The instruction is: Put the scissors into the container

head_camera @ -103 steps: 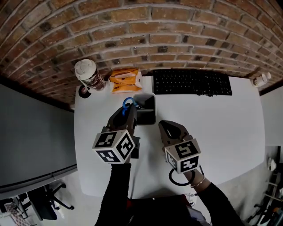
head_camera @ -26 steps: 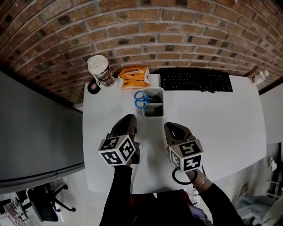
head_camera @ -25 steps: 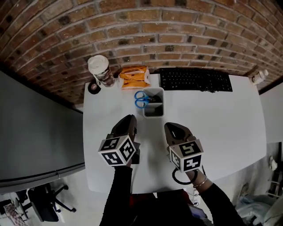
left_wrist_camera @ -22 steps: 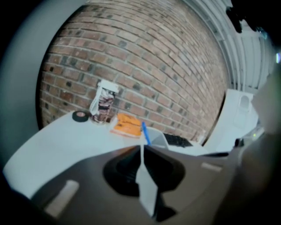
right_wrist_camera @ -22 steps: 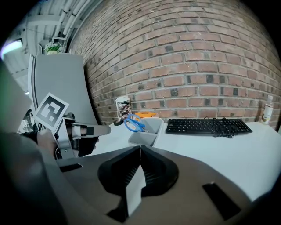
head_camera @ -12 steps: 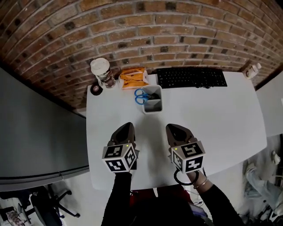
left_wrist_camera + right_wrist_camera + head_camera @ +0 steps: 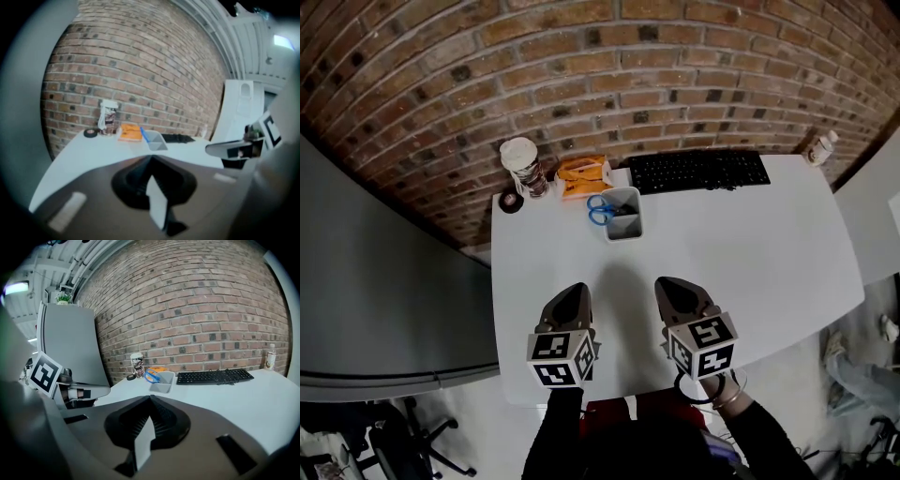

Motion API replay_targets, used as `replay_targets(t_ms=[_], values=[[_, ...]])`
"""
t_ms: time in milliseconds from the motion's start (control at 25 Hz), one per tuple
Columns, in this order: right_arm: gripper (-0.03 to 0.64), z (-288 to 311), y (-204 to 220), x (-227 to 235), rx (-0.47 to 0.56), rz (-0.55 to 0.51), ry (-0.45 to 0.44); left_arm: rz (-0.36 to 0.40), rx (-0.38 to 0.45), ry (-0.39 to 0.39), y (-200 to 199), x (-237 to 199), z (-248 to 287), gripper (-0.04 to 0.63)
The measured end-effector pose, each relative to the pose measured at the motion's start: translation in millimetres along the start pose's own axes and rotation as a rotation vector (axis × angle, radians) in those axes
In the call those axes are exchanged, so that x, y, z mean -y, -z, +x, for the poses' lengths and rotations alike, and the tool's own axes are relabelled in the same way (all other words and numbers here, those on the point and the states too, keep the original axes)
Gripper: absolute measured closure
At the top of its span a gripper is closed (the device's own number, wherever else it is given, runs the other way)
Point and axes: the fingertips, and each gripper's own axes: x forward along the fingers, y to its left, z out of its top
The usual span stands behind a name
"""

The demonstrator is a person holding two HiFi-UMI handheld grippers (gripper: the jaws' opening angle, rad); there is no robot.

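While the left gripper (image 7: 574, 290) and right gripper (image 7: 668, 285) sit closed and empty, the scissors (image 7: 600, 208) lean over the container (image 7: 624, 236) rim and might topple out.

White table (image 7: 750, 253) by a brick wall (image 7: 581, 75): black keyboard (image 7: 698, 171) at the back, orange packet (image 7: 583, 172) just left of it, lidded cup (image 7: 523, 166) and tape roll (image 7: 510, 202) farther left, small bottle (image 7: 820, 147) to its right.

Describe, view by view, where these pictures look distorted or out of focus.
Head view: fisheye bends the brick wall into an arc and bows the table edges. Left gripper view: soft all over, the left claw blurred, corners vignetted dark. Right gripper view: sharper, keyboard crisp, right claw soft.
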Motion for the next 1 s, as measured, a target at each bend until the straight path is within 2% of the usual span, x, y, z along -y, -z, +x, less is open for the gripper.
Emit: replay_targets(t_ms=[1000], values=[[0.609, -82, 15, -43, 0.08, -0.002, 0.037, 0.06, 0.061, 0.055, 2, 30, -87, 0.593]])
